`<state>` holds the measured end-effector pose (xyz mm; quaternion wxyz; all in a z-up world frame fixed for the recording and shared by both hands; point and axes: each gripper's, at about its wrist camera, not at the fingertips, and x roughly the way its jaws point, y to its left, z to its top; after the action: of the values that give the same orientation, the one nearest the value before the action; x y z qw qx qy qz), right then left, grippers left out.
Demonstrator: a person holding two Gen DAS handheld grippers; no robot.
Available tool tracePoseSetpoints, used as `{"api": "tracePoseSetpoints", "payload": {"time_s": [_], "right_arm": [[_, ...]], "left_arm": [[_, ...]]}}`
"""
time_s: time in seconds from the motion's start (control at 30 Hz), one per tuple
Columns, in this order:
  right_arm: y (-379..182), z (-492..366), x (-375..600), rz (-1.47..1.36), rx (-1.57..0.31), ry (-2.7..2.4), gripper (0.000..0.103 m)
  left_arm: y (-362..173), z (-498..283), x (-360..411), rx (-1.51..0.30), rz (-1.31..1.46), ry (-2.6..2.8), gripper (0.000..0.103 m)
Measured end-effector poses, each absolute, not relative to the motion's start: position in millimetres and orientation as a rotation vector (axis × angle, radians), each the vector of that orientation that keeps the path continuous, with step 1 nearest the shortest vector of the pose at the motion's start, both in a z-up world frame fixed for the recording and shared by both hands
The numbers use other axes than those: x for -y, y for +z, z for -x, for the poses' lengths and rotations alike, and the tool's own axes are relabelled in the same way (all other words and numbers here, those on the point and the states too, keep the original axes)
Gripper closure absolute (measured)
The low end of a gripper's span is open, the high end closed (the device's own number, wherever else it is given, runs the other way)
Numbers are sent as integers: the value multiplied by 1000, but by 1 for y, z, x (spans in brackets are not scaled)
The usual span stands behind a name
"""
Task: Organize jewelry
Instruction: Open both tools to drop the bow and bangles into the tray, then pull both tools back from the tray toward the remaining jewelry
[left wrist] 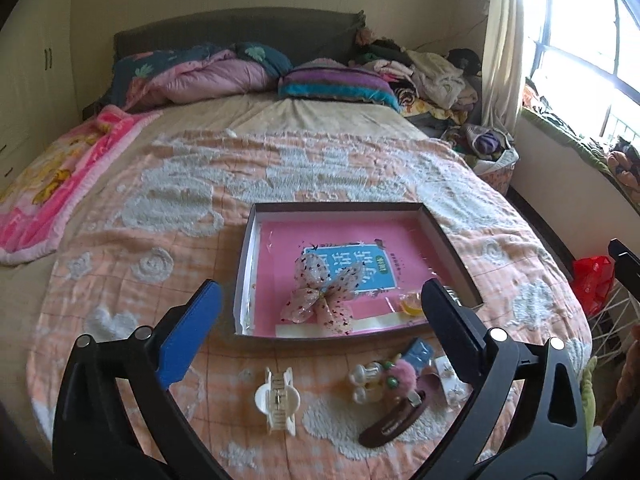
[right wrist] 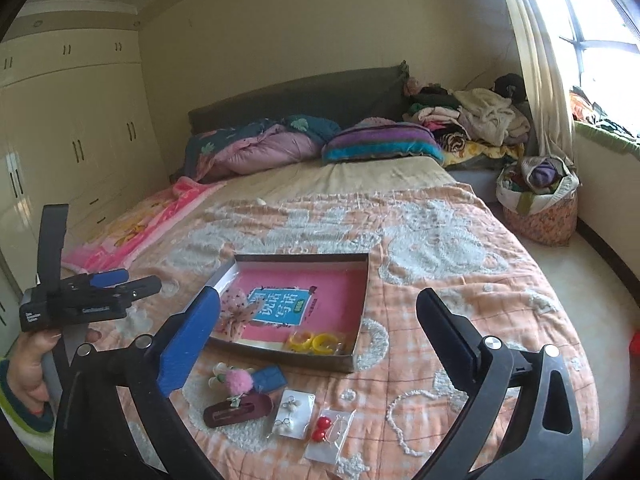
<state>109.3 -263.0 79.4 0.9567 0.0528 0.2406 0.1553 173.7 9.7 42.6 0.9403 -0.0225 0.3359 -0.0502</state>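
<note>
Both two-finger grippers hang above a bed covered by a peach-and-white tufted quilt (left wrist: 280,168). The left gripper (left wrist: 320,300) stands with its jaws wide apart and nothing between its pads; the right gripper (right wrist: 318,312) is likewise spread wide and empty. In the left wrist view, a shallow open cardboard box with a pink lining (left wrist: 448,236) lies at the centre of the quilt. Inside it rest a sheer spotted bow hair clip (left wrist: 320,296) and, at 4 o'clock from the bow, a pair of yellow rings (right wrist: 316,342), which the right wrist view shows near the box's front wall. Outside the box, at 6 o'clock from it, loose pieces lie on the quilt: a white claw hair clip (left wrist: 278,398), a pink pompom ornament (left wrist: 402,376), a dark brown snap barrette (left wrist: 394,420) and a small blue rectangular clip (left wrist: 418,354). In the right wrist view, a card of pearl earrings (right wrist: 288,412) and a clear packet of red bead earrings (right wrist: 326,428) sit at 5 o'clock from the barrette. A hand (right wrist: 28,364) grips the left tool at 9 o'clock.
</note>
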Motion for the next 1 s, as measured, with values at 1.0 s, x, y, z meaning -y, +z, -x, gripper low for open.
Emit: {"api": "tracePoseSetpoints", "payload": {"time_s": [1.0], "right_arm": [[68,-31,248,-35,-512,385,5]], "left_arm": [[30,-99,15,-677,-24,-162,9]]}}
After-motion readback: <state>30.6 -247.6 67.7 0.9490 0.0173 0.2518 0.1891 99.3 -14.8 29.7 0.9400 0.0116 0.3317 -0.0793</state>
